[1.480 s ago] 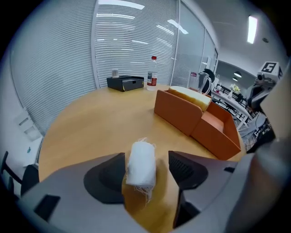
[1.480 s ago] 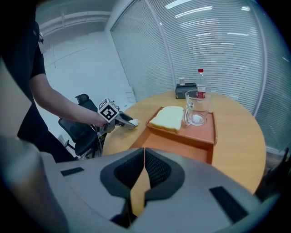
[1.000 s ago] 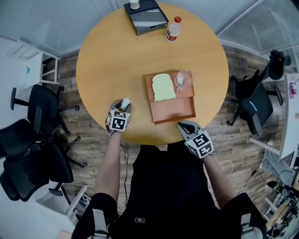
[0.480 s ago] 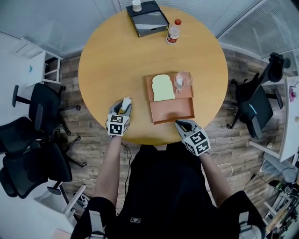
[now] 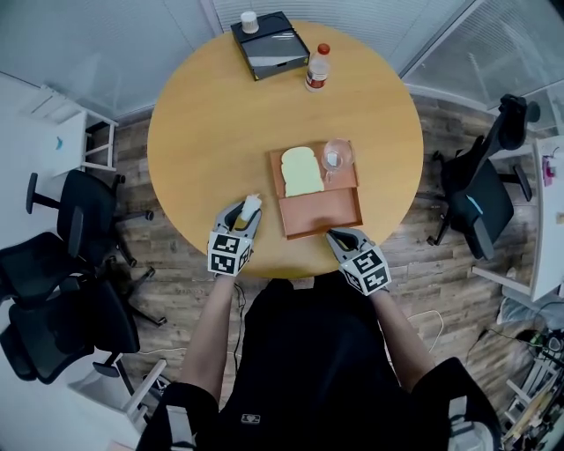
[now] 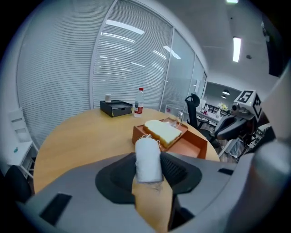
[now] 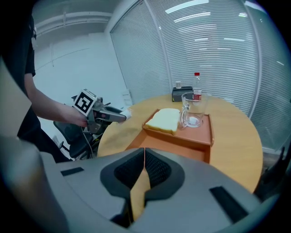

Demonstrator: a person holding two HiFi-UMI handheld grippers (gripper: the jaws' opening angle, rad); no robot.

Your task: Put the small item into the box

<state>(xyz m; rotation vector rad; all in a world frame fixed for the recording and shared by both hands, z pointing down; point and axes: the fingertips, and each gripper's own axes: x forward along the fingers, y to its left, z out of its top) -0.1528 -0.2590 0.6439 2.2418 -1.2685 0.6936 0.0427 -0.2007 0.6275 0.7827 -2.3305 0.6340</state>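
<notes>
Hard to make out: the lower end of the small white cylindrical item (image 6: pixel 148 159) is hidden between the pads; a thread-like fringe shows at its top, and its material is unclear.
Unclear too: whether the black rectangular box (image 5: pixel 270 46) is open or lidded; only a grey glossy face shows from above.
Left gripper (image 5: pixel 242 214): pinching the item, raised above the near edge of the round wooden table (image 5: pixel 229 123), left of the tray and well apart from the box.
Right gripper (image 7: pixel 143 168): pads pressed together with nothing between them, at the tray's near right corner.
Orange rectangular tray (image 5: pixel 322 220): a slice of pale bread (image 5: pixel 300 171) and a clear glass mug (image 5: pixel 337 155) sit in the far half; the near half is bare.
Mug: something small and white lies at its bottom, too small to identify.
Box: at the far edge, a small white cup (image 5: pixel 249 21) on its far left corner.
Beside the box: a clear plastic bottle with a red cap (image 5: pixel 317 67), upright.
</notes>
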